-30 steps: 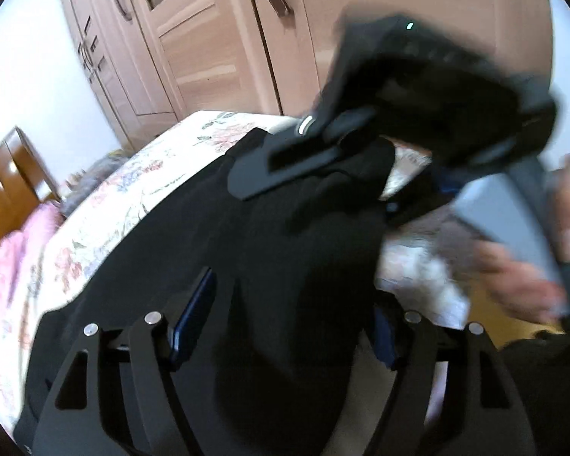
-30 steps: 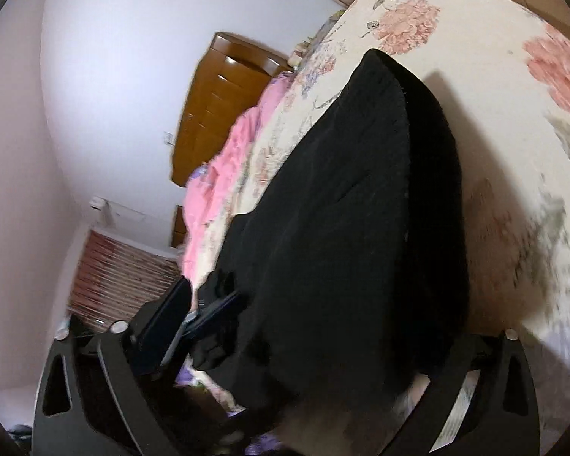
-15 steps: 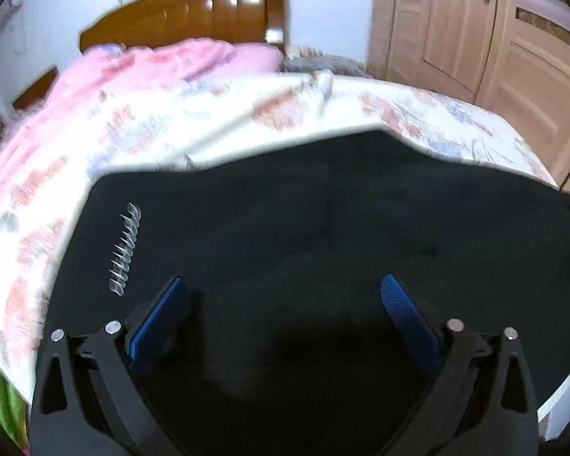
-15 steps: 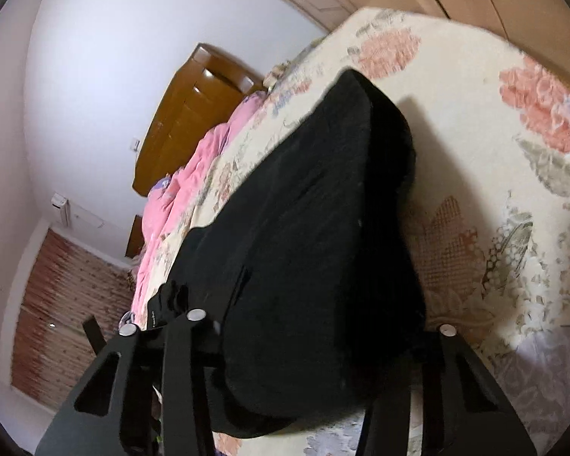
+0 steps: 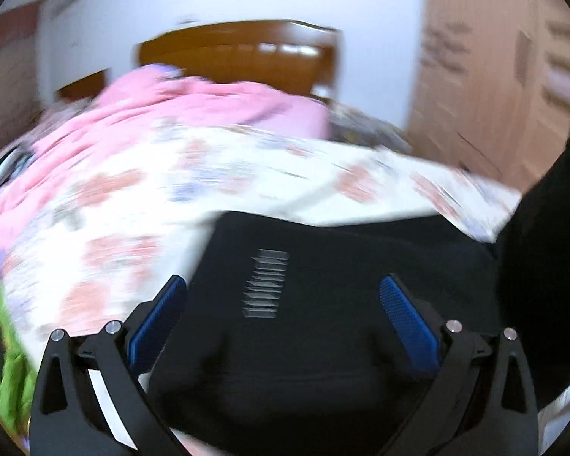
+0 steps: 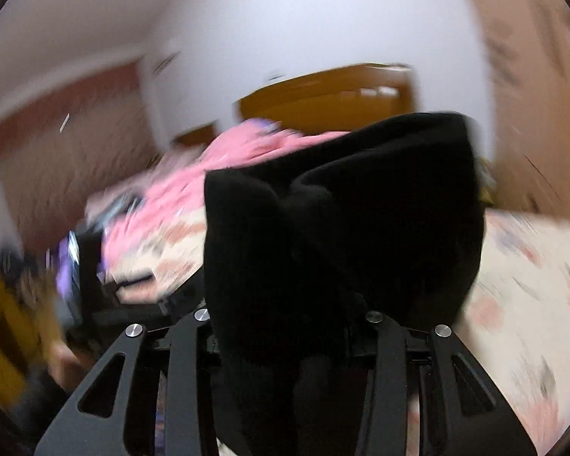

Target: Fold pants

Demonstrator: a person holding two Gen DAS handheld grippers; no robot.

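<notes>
Left gripper point(image 5: 285, 311): jaws spread wide, blue pads point(image 5: 408, 323) clear of cloth, nothing gripped; hovers over black pants point(image 5: 342, 342) lying flat on floral bedspread point(image 5: 133, 205). Pale logo point(image 5: 266, 283) on pants between the 2 fingers.

Right gripper point(image 6: 288, 319): jaws closing, bunched fold of black pants point(image 6: 342, 220) between them, raised above bed, hiding fingertips.

Beyond: pink blanket point(image 5: 193, 106), wooden headboard point(image 5: 239, 53), wardrobe point(image 5: 494, 76) at right. Both views motion-blurred.
</notes>
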